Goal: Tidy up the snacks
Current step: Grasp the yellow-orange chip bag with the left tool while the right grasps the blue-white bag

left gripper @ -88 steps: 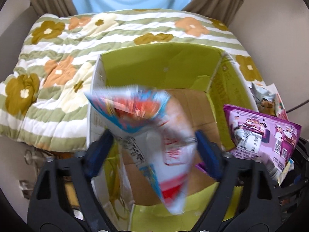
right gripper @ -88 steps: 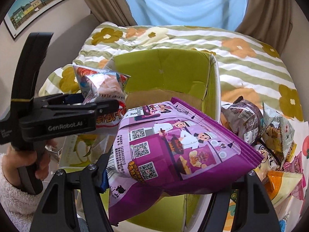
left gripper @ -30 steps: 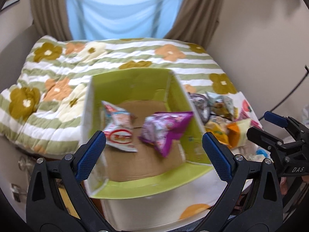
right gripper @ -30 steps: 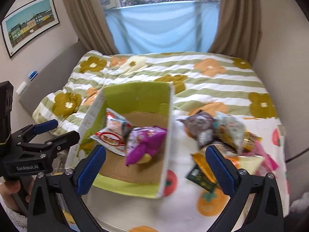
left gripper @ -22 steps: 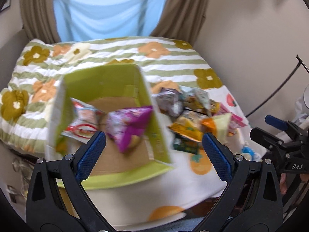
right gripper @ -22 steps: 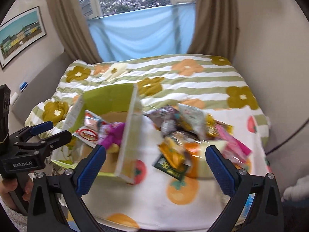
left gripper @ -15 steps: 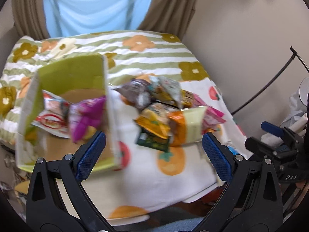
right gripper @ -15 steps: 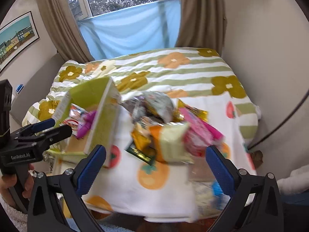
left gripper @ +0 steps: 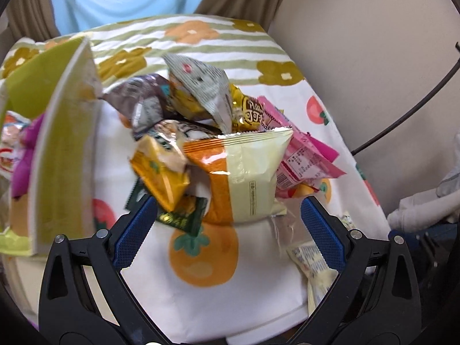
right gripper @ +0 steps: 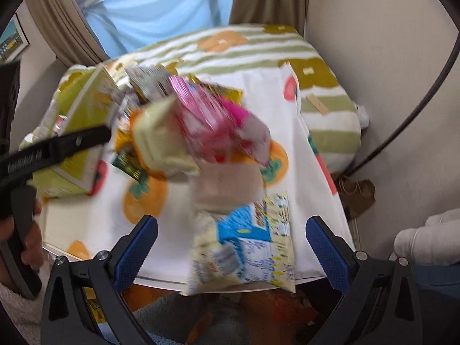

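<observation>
from our left wrist cam, the left claw [left gripper: 225,227] is spread wide with nothing in it, hanging over the snack pile [left gripper: 218,141] on the persimmon-print cloth [left gripper: 201,284], just right of the green box [left gripper: 61,155]. from our right wrist cam, the right claw [right gripper: 231,247] gapes just as wide and empty, a blue and yellow packet [right gripper: 247,247] lying between its tips at the cloth's near edge.

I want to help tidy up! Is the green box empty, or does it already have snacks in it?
Not empty. In the left wrist view, the green box already holds a purple packet and a red-and-white packet behind its wall. Most snacks still sit piled on the cloth beside it.
</observation>
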`<state>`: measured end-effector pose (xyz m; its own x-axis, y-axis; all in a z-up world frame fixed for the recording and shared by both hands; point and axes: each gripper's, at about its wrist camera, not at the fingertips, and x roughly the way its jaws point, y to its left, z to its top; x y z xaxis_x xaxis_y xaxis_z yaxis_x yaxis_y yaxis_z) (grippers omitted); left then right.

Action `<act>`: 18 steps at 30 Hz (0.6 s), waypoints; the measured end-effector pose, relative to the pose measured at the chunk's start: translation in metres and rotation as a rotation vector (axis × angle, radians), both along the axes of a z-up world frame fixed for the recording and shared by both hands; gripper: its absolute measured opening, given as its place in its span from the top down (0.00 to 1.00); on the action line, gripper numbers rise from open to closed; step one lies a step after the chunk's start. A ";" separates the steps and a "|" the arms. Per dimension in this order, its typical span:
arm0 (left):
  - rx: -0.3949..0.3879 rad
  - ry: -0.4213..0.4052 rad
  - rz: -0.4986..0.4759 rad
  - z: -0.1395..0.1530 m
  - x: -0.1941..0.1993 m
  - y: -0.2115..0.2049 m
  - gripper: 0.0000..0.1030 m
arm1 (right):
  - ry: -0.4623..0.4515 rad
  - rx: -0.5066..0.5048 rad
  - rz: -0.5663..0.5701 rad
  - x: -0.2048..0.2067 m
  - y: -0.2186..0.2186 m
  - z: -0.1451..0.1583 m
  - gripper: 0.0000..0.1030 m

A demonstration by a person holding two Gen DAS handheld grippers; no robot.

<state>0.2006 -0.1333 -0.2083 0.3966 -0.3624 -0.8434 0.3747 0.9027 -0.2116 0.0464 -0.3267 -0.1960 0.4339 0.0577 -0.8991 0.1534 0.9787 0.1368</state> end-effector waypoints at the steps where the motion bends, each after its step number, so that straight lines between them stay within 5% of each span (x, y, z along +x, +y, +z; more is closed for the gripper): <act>1: 0.008 0.001 -0.005 -0.006 0.003 -0.004 0.04 | 0.007 -0.001 -0.002 -0.001 -0.002 -0.006 0.00; 10: 0.049 0.002 -0.027 -0.041 0.023 -0.024 0.09 | 0.075 -0.008 -0.015 0.005 -0.010 -0.047 0.00; 15: 0.047 0.022 -0.038 -0.050 0.030 -0.034 0.14 | 0.098 0.106 -0.040 0.007 -0.022 -0.064 0.00; 18: 0.044 0.036 -0.043 -0.056 0.032 -0.039 0.26 | 0.112 0.170 -0.064 0.005 -0.030 -0.071 0.00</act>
<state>0.2330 -0.1724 -0.2642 0.3510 -0.3404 -0.8723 0.4062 0.8947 -0.1856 0.0514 -0.3566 -0.2675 0.3390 0.1886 -0.9217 0.2380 0.9306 0.2780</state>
